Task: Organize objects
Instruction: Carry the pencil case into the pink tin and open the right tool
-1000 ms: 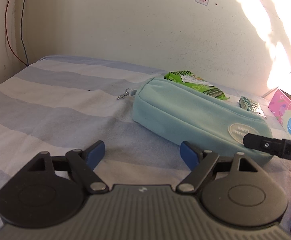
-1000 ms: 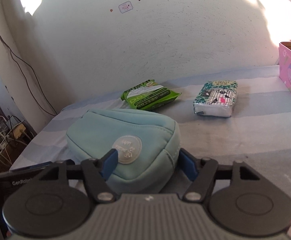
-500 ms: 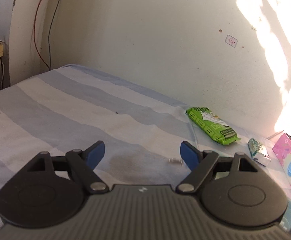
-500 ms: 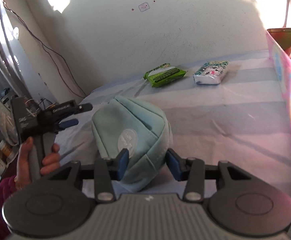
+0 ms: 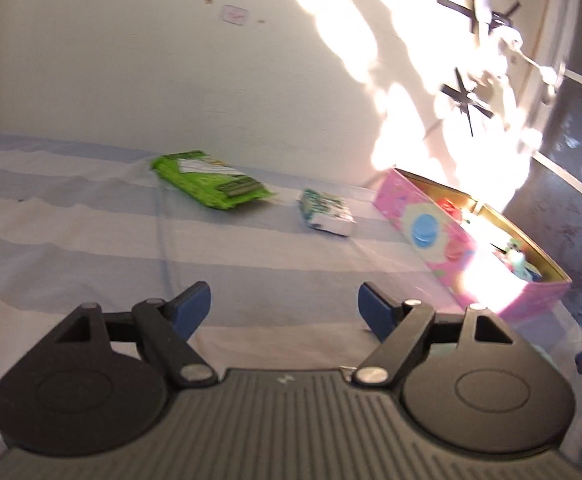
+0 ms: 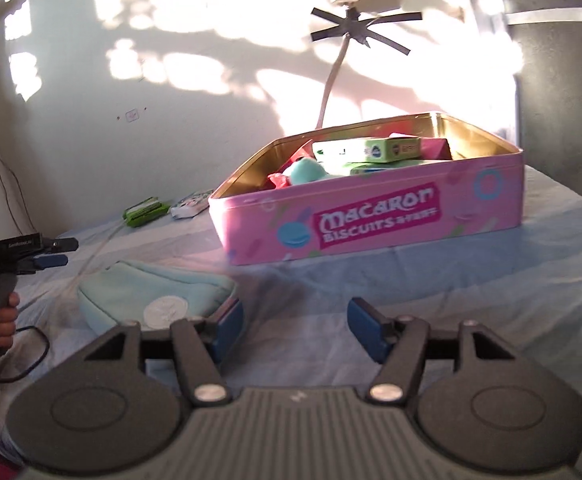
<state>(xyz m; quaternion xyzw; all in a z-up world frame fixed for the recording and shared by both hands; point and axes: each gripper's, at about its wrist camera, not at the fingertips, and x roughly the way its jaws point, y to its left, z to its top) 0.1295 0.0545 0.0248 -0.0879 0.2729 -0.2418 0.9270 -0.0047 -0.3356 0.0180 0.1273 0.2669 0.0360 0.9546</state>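
Opening right gripper [image 6: 295, 326] empty, pouch [image 6: 151, 292] partly hidden, left gripper [image 5: 284, 307] apart (closing).

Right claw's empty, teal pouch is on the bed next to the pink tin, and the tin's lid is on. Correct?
Not quite: the pink tin has no lid on; the right wrist view shows it open with items inside. The right claw, its jaws opening, is empty, and the teal pouch lies on the bed beside the tin.

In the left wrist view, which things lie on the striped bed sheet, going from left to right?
Bright green plastic packet → small white and green patterned tissue pack → open pink rectangular biscuit tin, which holds small items.
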